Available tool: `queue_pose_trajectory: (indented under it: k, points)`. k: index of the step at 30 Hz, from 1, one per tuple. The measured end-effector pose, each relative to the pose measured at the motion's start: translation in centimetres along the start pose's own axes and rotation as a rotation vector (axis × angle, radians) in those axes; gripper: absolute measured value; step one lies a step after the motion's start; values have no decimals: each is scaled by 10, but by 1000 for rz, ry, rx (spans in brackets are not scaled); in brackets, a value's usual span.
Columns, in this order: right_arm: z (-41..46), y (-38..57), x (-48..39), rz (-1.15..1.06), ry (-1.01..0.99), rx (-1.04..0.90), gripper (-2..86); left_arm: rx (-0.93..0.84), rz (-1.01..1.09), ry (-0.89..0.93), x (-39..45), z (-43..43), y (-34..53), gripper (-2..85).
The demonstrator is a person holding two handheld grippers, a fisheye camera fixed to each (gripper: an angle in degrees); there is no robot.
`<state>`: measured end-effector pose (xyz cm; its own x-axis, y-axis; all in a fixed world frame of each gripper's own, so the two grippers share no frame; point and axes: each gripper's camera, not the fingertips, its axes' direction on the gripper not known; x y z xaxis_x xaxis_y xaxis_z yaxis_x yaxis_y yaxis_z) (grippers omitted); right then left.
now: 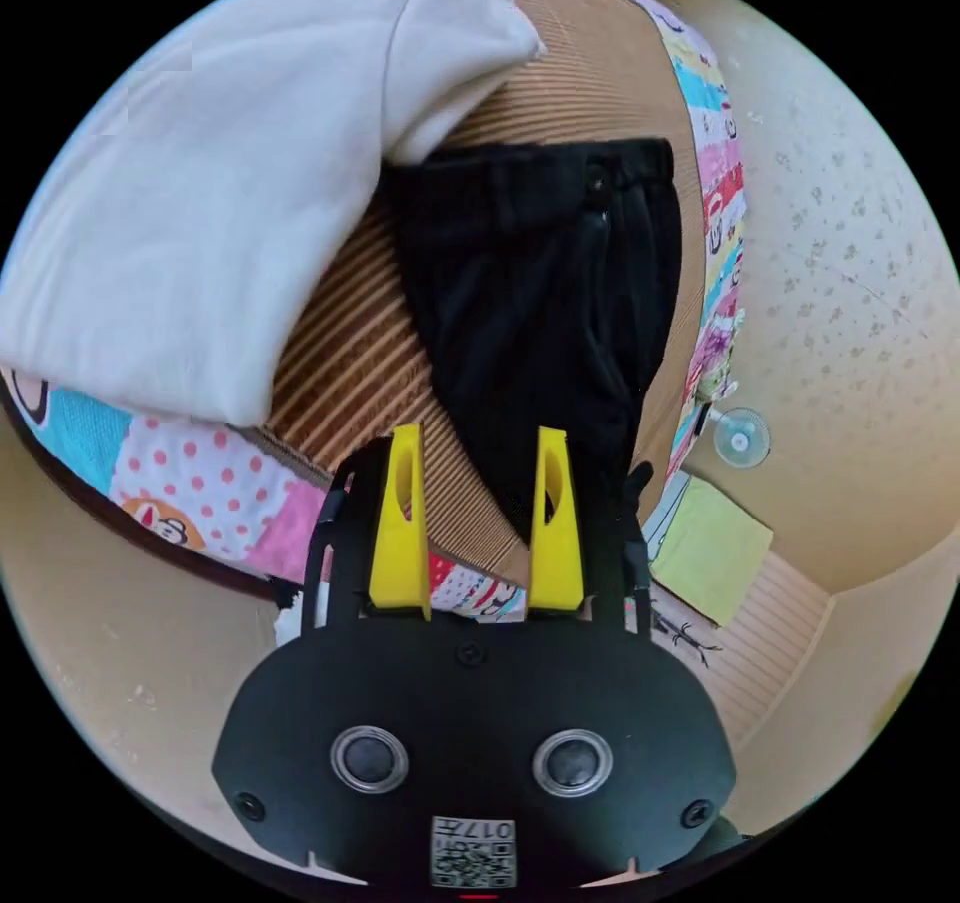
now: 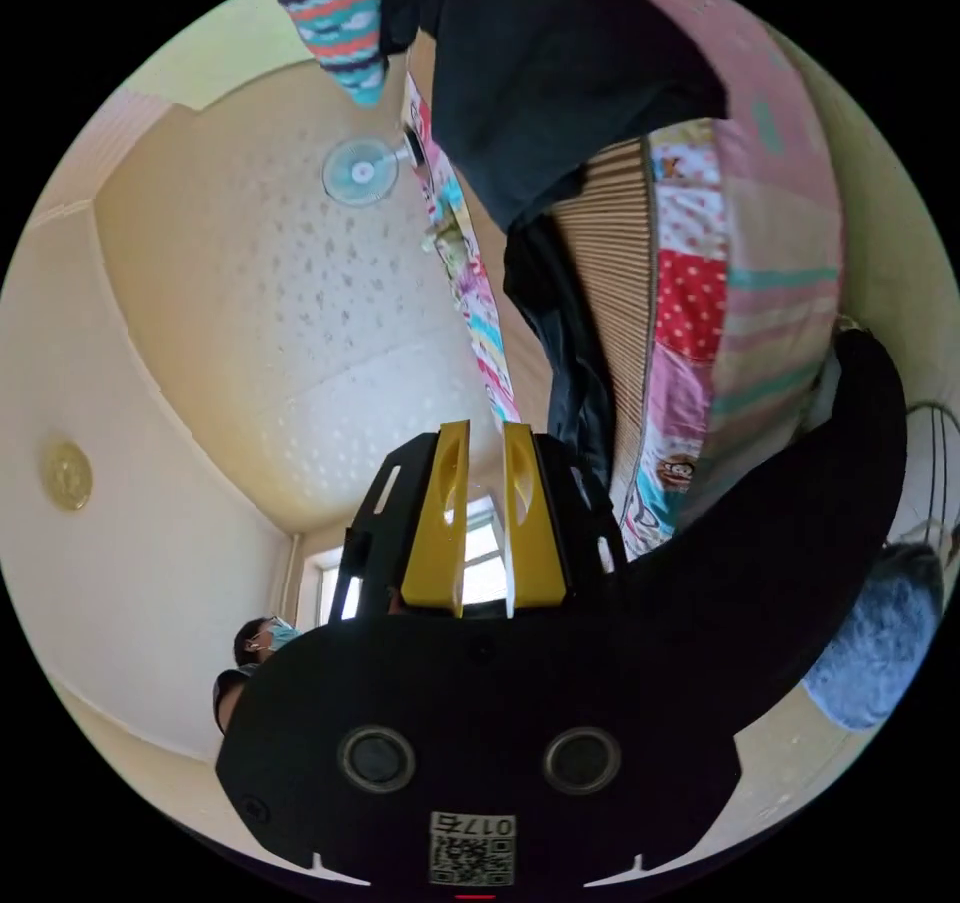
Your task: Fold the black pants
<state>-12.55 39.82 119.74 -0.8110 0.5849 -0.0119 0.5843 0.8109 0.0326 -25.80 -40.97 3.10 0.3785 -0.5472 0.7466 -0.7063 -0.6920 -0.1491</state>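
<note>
Black pants (image 1: 545, 313): spread flat on the ribbed mat in the left gripper view, waistband at the far end, legs running toward the camera; lower end passing between and behind the yellow jaws.
Same pants, right gripper view (image 2: 570, 363): seen as a dark strip along the mat, reaching down behind the right gripper's black frame.
Left gripper (image 1: 478, 463): released, yellow jaws well apart; pants fabric visible in the gap, not pressed from both sides as far as can be seen.
Right gripper (image 2: 478, 443): jaws drawn close together, only a thin slit between them; nothing visible in the slit; window light showing through it.
Ribbed mat (image 1: 350, 363): tan, striped, lying on top of the patchwork sheet, under the pants.
Patchwork sheet (image 1: 200, 483): colourful, with dots and cartoon prints, showing around the mat's edges.
White pillow (image 1: 200, 193): large, on the mat, just beside the pants' waistband; one corner touching or overlapping the waistband, cannot tell which.
Dark garment (image 2: 560, 73): near the top of the right gripper view, on the bed, beside a striped cloth (image 2: 340, 13).
Fan (image 2: 358, 171): small, pale blue, close to the sheet's edge; seen also in the left gripper view (image 1: 740, 438).
Yellow-green pad (image 1: 710, 548): flat, near the fan.
Person (image 2: 255, 643): partly in sight beside the right gripper's body, near the window (image 2: 480, 563).
Blue fuzzy thing (image 2: 880, 633): at the right edge, unclear what.
</note>
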Motion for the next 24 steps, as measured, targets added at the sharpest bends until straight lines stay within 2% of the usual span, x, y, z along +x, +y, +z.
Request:
queue_pose_trajectory:
  k: [2, 5, 7, 10, 13, 16, 18, 20, 24]
  points:
    - [-34, 37, -6, 30, 22, 83, 63, 104, -44, 4, 0, -27, -10, 161]
    - [-63, 80, -16, 57, 22, 205, 68, 148, -49, -60, 4, -45, -16, 157]
    - [-76, 100, -21, 71, -33, 289, 69, 109, -43, -63, 5, -47, -21, 141]
    - [-91, 119, -37, 52, -155, 425, 68, 48, -44, -90, 5, -52, -23, 66]
    - [-91, 116, -57, 40, -237, 477, 60, -18, 94, 27, 21, -62, -23, 40]
    - [-73, 96, -77, 95, -224, 413, 57, -24, 358, 106, 76, -95, 3, 36]
    - [-56, 77, -92, 101, -206, 332, 61, 26, 532, 96, 113, -132, 37, 33]
    - [-31, 49, -114, 99, -167, 213, 66, 191, 674, 18, 135, -194, 94, 32]
    - [9, 11, -141, 97, -86, 37, 70, 472, 532, 24, 84, -261, 169, 36]
